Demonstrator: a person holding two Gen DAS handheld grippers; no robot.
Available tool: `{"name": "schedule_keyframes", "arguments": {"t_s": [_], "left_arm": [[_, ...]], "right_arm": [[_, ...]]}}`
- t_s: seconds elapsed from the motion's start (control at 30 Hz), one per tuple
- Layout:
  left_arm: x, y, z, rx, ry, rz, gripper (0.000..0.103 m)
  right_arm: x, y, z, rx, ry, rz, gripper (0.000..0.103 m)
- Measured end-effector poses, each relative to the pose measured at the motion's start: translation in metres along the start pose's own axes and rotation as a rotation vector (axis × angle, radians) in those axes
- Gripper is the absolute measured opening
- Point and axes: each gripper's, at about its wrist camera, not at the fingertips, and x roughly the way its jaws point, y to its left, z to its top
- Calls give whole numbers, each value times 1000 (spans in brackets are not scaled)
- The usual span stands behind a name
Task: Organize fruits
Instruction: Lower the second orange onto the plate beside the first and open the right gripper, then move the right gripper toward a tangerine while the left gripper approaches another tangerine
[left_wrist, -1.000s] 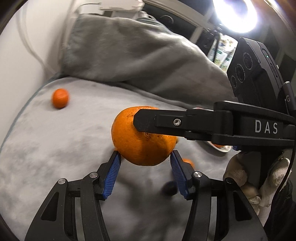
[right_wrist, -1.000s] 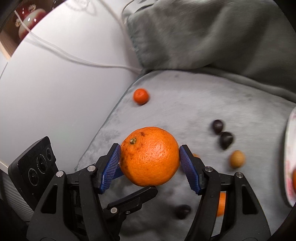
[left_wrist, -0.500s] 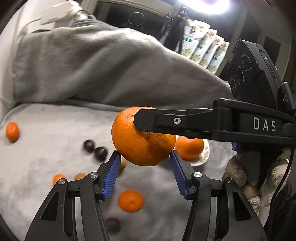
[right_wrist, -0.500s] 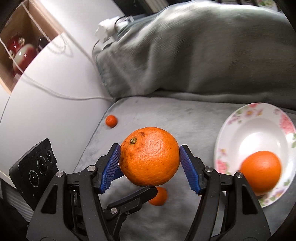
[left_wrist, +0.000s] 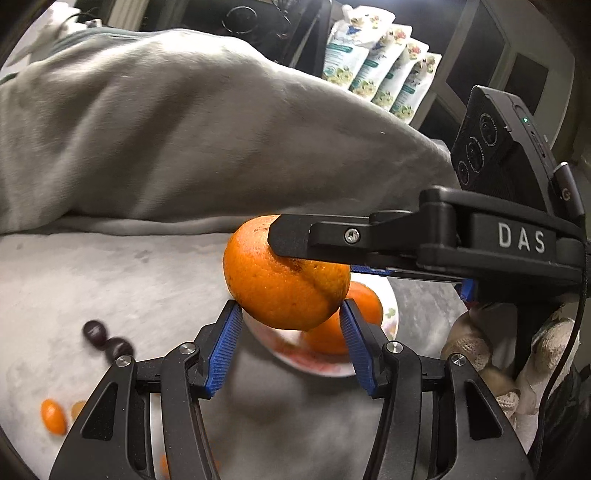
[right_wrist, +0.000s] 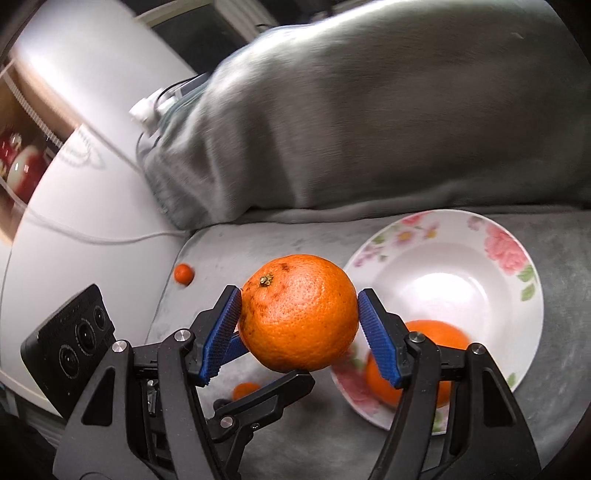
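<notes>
Right wrist view: both claws pinch one big orange (right_wrist: 299, 314) w/ blue pads on its sides, right claw (right_wrist: 299, 317) level, left claw (left_wrist: 288, 317) crosswise from below. It hangs over the flowered plate (right_wrist: 517, 258), at 4 o'clock, holding another orange (right_wrist: 436, 332). Step: carry to plate. Next: lower into plate, open both.

Both wrist cameras sit close behind their own fingers, angled downward at the orange (left_wrist: 284, 280) (right_wrist: 299, 314). The left view looks across it toward the flowered plate (left_wrist: 391, 314); the right view looks from the orange's other side, plate (right_wrist: 443, 236) just beyond. Both share orange, plate and grey pillow (left_wrist: 166, 140) (right_wrist: 369, 122).
</notes>
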Motion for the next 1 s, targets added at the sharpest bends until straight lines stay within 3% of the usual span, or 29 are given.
{"name": "schedule_keyframes", "arguments": {"t_s": [0.27, 0.53, 1.0], "left_arm": [[16, -18, 9, 35, 20, -33, 48], [5, -28, 11, 73, -5, -49, 46], [-11, -23, 14, 57, -27, -29, 47]], "right_arm": [[-16, -28, 15, 58, -70, -54, 68], [-47, -40, 22, 97, -174, -44, 68], [-62, -35, 12, 98, -215, -72, 68]]}}
